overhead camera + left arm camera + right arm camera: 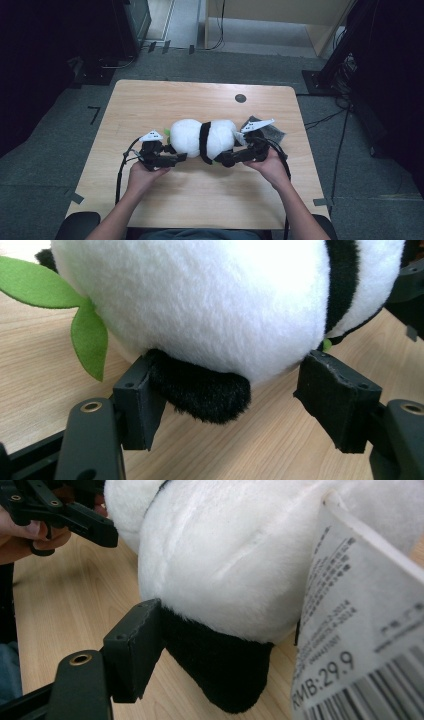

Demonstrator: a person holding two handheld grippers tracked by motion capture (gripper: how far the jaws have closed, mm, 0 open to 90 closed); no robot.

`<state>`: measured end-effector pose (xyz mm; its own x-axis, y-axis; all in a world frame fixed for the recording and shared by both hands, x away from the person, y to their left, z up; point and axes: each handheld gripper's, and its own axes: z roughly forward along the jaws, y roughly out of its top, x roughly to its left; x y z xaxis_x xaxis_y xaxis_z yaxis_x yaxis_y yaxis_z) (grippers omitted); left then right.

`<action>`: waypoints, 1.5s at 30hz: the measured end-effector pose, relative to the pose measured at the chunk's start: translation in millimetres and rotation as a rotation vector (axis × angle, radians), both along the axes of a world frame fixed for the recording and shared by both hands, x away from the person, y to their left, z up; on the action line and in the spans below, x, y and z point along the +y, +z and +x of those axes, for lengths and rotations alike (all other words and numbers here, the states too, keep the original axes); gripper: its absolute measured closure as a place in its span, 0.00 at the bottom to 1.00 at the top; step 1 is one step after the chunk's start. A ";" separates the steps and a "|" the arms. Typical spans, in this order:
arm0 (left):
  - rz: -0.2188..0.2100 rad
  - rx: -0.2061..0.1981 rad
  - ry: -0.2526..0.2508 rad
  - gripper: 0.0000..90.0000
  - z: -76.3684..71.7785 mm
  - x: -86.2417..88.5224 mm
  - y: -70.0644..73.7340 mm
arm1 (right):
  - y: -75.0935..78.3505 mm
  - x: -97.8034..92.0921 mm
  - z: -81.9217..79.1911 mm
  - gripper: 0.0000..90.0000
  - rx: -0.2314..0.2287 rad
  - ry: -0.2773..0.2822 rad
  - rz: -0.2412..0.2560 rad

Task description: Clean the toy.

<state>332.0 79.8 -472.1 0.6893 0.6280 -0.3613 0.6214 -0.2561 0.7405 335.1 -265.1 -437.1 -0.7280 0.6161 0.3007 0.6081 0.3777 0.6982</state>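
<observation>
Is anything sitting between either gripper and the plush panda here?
Nothing visible does. The left gripper has its jaws spread around a black limb of the plush panda. The right gripper is likewise right against the toy, with one jaw beside a black limb and the paper tag hanging alongside.

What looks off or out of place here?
Only small things: the plush panda lies on its side on the table, and its price tag is still attached, hanging in front of the right gripper's camera. No visible damage or spills.
</observation>
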 end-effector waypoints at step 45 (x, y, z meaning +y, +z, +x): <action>0.053 -0.083 0.003 0.28 14.5 10.1 28.5 | 14.6 -36.3 9.7 0.36 -0.203 -0.114 0.013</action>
